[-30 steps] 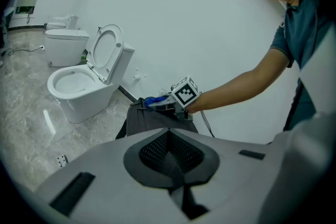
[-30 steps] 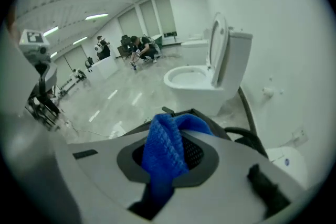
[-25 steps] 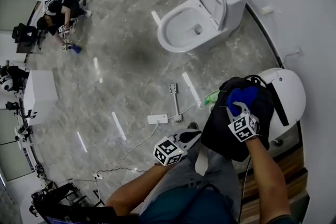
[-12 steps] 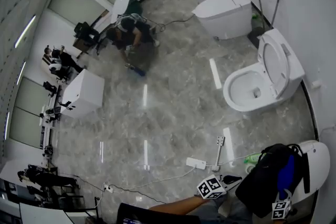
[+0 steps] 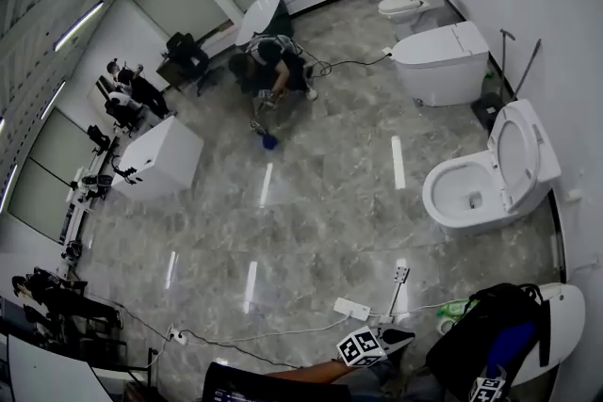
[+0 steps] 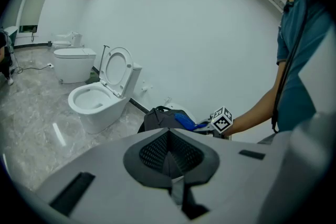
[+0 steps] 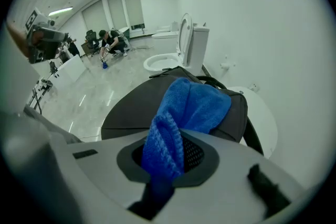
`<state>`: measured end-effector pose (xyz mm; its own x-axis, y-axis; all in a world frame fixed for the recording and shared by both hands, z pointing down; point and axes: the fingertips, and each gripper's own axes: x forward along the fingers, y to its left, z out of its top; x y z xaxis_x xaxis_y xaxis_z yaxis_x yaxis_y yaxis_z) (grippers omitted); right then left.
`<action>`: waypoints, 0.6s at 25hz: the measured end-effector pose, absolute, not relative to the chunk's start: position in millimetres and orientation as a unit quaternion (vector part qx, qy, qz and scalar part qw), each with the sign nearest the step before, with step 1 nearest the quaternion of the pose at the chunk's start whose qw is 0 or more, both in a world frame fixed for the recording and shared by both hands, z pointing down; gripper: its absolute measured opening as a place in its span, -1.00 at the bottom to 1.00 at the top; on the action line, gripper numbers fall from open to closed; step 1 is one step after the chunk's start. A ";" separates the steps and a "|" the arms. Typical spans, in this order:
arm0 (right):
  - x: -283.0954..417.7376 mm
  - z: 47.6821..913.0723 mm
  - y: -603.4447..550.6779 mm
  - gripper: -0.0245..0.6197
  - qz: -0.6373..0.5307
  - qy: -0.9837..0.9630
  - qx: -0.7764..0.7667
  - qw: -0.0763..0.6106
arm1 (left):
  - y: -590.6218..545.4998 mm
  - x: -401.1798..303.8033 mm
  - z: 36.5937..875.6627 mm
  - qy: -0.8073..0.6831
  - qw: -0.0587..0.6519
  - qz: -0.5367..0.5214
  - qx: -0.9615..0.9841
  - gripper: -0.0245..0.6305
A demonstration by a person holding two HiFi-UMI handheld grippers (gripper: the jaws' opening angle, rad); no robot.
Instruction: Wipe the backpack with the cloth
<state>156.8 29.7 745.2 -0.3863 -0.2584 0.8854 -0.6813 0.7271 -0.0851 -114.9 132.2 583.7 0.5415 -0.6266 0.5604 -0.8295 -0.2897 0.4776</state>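
A black backpack (image 5: 471,334) rests on a closed white toilet lid (image 5: 565,320) at the head view's bottom right. On its top lies a blue cloth (image 5: 510,340), and my right gripper (image 5: 497,364) is shut on that cloth. In the right gripper view the cloth (image 7: 184,113) bunches out of the jaws onto the backpack (image 7: 126,113). My left gripper (image 5: 394,338) hovers left of the backpack, shut, with nothing between its jaws (image 6: 169,139). From it I see the backpack (image 6: 156,119), the cloth (image 6: 187,122) and the right gripper's marker cube (image 6: 221,119).
An open white toilet (image 5: 485,188) stands beyond the backpack, with more toilets (image 5: 443,61) along the right wall. A power strip (image 5: 354,308) and cables (image 5: 273,329) lie on the marble floor. A person crouches far off (image 5: 268,71); others sit by desks (image 5: 127,94).
The head view has swung up from the backpack to the room, so both grippers now sit at its bottom edge. The right gripper stays on the backpack with the cloth.
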 end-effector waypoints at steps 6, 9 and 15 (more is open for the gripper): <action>143.7 769.5 93.7 -0.79 0.312 -0.769 0.280 0.483 | 144.9 -124.6 567.0 -0.436 0.355 0.134 0.816 -0.92; 141.2 768.9 122.9 -0.79 0.366 -0.749 0.298 0.465 | 147.0 -120.9 553.4 -0.416 0.347 0.125 0.831 -0.92; 131.8 691.9 124.3 -0.79 0.347 -0.773 0.386 0.365 | 147.2 -106.5 514.9 -0.368 0.334 0.069 0.865 -0.92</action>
<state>131.8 124.3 691.9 -0.4357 -0.3419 0.8326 -0.8497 0.4614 -0.2552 -106.5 147.2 514.9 0.7197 -0.5903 0.3656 -0.6827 -0.5058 0.5274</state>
